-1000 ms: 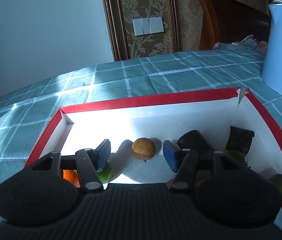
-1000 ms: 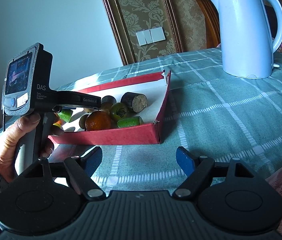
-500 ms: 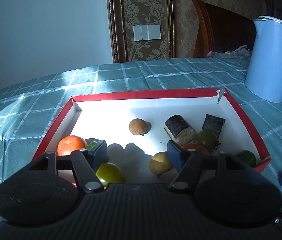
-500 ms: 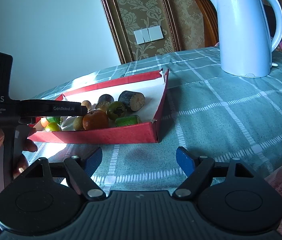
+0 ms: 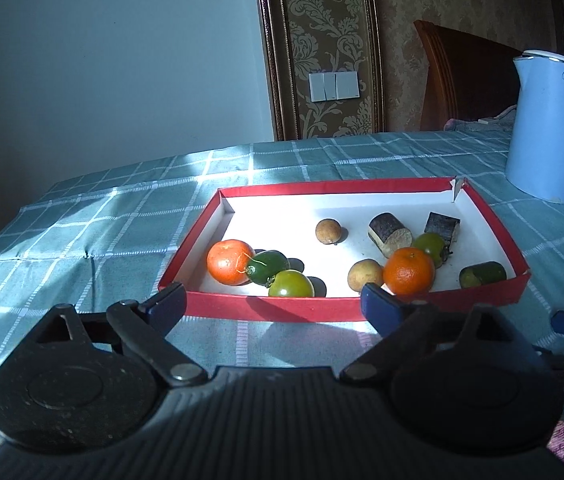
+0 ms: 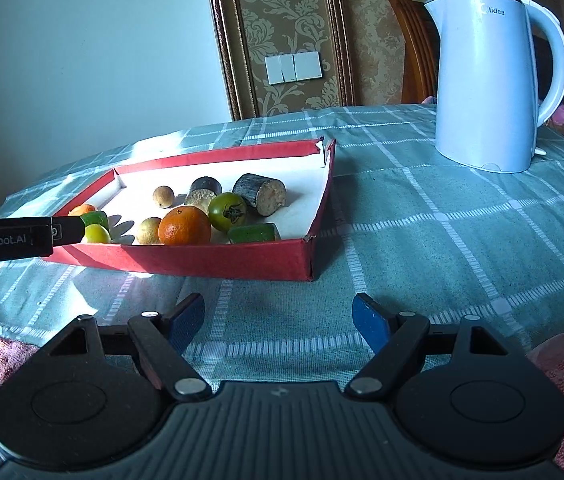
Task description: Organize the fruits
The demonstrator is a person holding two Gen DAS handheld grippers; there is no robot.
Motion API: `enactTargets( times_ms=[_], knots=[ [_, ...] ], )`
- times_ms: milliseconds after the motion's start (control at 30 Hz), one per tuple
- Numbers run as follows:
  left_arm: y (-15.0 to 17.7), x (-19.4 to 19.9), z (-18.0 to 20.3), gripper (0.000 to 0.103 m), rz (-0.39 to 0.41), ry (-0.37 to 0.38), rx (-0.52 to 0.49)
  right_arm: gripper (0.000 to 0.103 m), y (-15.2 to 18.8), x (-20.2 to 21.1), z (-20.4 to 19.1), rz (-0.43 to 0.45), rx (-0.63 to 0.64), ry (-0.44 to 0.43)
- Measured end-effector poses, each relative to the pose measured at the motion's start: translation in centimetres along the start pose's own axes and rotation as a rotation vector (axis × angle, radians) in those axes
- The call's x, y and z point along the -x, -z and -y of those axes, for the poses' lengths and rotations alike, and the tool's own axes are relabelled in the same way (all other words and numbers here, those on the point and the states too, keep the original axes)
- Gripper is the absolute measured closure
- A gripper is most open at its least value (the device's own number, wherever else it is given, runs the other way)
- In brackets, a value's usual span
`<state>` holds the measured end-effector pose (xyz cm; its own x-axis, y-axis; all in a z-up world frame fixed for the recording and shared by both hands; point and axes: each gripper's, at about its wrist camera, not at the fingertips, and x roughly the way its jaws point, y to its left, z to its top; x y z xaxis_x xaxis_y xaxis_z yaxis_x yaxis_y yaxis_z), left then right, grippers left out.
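My left gripper [image 5: 272,300] and right gripper [image 6: 278,318] both have the jaws released and hold nothing, just before the near wall of the red tray [image 5: 274,309] on the table [image 6: 441,240]. All fruits lie inside the tray: an orange [image 5: 408,271] near its front wall, another orange [image 5: 230,261] at its left side. I judge the gathering done; perhaps only grouping is left.
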<state>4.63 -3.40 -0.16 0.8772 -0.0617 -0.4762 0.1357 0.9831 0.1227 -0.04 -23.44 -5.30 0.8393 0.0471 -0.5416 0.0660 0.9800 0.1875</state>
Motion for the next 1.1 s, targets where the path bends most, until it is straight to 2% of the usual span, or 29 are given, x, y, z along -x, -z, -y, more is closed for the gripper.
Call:
enactTargets(
  times_ms=[100, 200, 500, 733, 1100],
  knots=[
    [0.3, 0.8, -0.5, 0.003, -0.010, 0.003, 0.033, 0.022, 0.0, 0.1, -0.8, -0.018, -0.018, -0.037],
    [0.5, 1.8, -0.9, 0.000, -0.003, -0.009, 0.053, 0.015, -0.2, 0.3, -2.4, -0.006, 0.021, 0.001],
    [0.3, 2.4, -2.1, 0.000, -0.030, -0.010, 0.091, 0.015, -1.0, 0.4, -5.0, 0.005, 0.062, -0.001],
    [0.3, 3.4, -2.1, 0.000, -0.008, -0.020, 0.068, 0.015, -1.1, 0.3, -6.2, 0.005, 0.077, 0.006],
    [0.4, 3.9, -1.6, 0.000, 0.013, -0.102, 0.048, 0.015, -1.3, 0.3, -6.0, 0.023, 0.035, 0.056]
  ],
)
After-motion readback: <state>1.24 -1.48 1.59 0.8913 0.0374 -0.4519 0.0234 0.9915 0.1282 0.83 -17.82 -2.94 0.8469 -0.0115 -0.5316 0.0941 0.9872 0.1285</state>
